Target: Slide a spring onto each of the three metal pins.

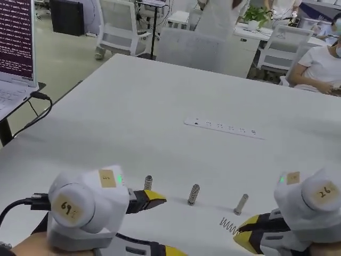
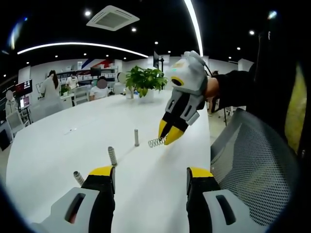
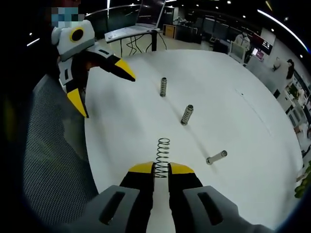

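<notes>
Three metal pins stand in a row on the white table [image 1: 160,117]. The left pin [image 1: 148,183] and the middle pin [image 1: 194,194] each carry a spring. The right pin [image 1: 241,204] is bare, as the right gripper view also shows [image 3: 216,157]. My right gripper [image 1: 242,232] [image 3: 162,167] is shut on the end of a loose spring [image 3: 163,153] [image 1: 229,225], which lies low by the table just short of the bare pin. My left gripper [image 1: 162,224] [image 2: 150,174] hangs open near the left pin, holding nothing.
A white power strip [image 1: 224,127] lies further back on the table. A laptop [image 1: 16,48] sits on a stand at the far left. Office chairs [image 1: 120,26] and a seated person [image 1: 319,64] are beyond the table's far edge.
</notes>
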`<action>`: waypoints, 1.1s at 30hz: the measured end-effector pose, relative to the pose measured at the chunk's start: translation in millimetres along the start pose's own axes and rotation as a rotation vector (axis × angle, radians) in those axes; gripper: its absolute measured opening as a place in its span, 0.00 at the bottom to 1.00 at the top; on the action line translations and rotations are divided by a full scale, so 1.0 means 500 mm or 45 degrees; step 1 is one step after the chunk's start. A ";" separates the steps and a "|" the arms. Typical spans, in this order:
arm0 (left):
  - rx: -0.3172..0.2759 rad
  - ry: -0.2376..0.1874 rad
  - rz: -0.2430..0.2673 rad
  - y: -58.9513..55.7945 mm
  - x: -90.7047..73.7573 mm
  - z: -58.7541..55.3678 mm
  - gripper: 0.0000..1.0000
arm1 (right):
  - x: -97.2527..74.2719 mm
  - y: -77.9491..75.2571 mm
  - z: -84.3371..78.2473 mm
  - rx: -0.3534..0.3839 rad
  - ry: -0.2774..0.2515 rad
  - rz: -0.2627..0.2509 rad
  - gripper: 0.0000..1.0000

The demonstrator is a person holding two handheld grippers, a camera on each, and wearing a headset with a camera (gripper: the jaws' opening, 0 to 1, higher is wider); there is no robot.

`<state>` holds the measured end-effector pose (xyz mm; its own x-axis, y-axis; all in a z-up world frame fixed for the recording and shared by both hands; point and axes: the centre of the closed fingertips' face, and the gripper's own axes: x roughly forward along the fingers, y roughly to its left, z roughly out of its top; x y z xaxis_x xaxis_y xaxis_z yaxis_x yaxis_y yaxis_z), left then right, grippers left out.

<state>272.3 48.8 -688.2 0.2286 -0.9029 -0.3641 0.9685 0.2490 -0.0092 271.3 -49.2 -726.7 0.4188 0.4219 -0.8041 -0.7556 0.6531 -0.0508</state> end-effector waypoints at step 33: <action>0.080 0.001 -0.134 -0.038 0.015 0.018 0.33 | -0.023 0.116 0.080 -0.399 0.044 0.279 0.08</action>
<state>256.5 34.4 -682.2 0.1253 -0.9226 -0.3648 0.9914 0.1303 0.0109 242.8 8.7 -696.6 0.2173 0.5051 -0.8353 -0.9448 0.3237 -0.0500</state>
